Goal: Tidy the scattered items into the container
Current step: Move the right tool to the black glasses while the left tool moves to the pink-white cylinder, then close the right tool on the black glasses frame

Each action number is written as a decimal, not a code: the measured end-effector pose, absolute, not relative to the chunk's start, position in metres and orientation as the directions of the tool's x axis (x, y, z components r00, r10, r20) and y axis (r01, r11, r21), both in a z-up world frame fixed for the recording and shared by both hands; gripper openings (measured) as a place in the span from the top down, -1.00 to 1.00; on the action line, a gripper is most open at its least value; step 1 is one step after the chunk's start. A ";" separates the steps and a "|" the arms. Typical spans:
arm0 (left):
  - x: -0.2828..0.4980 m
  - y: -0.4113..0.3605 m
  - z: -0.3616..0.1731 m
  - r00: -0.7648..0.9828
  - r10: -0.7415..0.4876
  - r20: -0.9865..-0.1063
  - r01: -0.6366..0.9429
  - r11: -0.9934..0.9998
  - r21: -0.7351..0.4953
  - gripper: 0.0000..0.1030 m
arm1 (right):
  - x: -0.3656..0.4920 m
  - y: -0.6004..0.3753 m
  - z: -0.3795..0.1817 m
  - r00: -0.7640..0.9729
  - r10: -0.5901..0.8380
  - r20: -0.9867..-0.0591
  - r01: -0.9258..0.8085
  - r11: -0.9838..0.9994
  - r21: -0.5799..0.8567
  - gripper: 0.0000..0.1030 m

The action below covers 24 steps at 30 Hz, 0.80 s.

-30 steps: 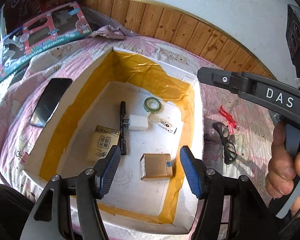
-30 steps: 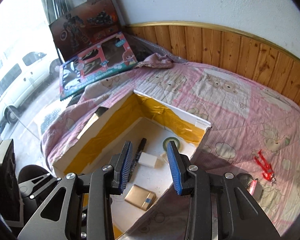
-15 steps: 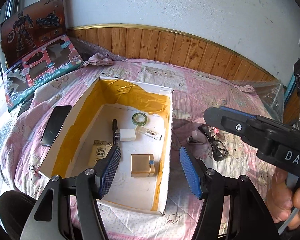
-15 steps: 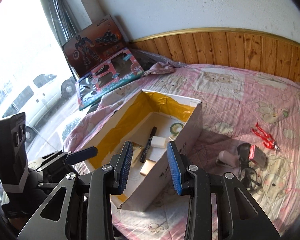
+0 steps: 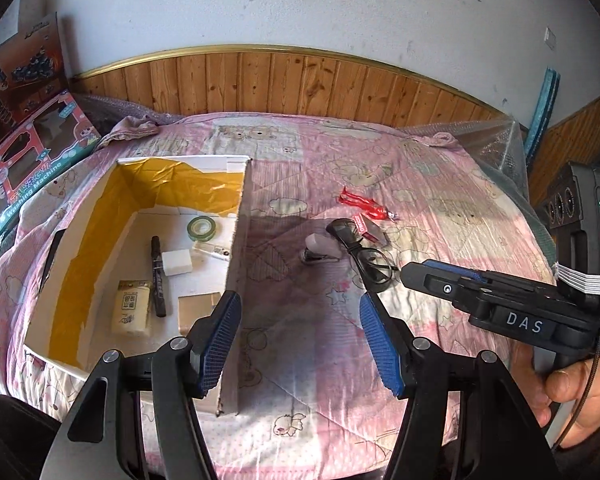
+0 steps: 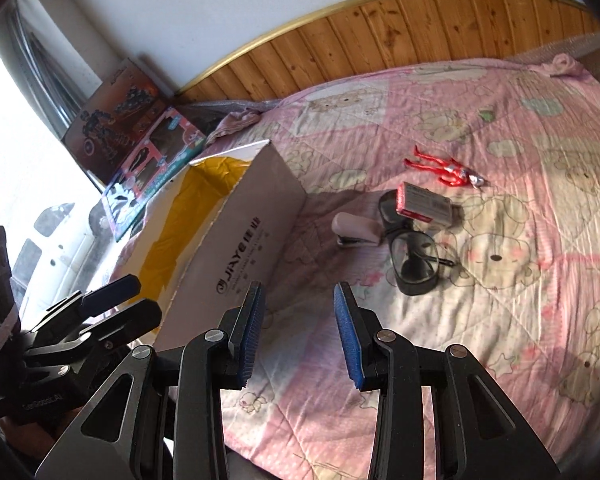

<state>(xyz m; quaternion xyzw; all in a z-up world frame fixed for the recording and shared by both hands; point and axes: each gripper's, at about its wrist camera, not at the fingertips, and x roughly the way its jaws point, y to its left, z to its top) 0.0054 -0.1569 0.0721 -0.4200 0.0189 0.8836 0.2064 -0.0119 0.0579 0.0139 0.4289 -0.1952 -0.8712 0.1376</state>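
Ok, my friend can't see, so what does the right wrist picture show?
The open right gripper hovers over a pink quilt, facing glasses, a red-edged packet, a stapler and a red toy figure. A white box sits left.

"DAS" on right gripper [image 5: 412, 276] body; "JIAYE" on box [image 6: 240, 252] side; "Washing Machine" on toy pkg [image 5: 32, 168]

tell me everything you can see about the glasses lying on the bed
The glasses have a dark frame and clear lenses. They lie unfolded on the pink quilt, outside the box, just right of the pale stapler. A small red packet rests across their far end. Neither gripper touches them.
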 end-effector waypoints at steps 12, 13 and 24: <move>-0.042 -0.094 0.027 -0.444 0.383 -0.810 -0.436 -0.882 -0.178 -0.22 | -0.067 0.104 -0.034 -0.517 -0.316 -0.795 -0.076 -0.909 0.411 0.22; -0.049 -0.091 0.023 -0.433 0.386 -0.815 -0.433 -0.882 -0.187 -0.22 | -0.072 0.105 -0.039 -0.508 -0.313 -0.802 -0.074 -0.912 0.403 0.22; -0.132 -0.077 -0.014 -0.417 0.367 -0.831 -0.310 -0.918 -0.249 -0.22 | -0.132 0.066 -0.079 -0.437 -0.245 -0.865 0.114 -0.969 0.217 -0.05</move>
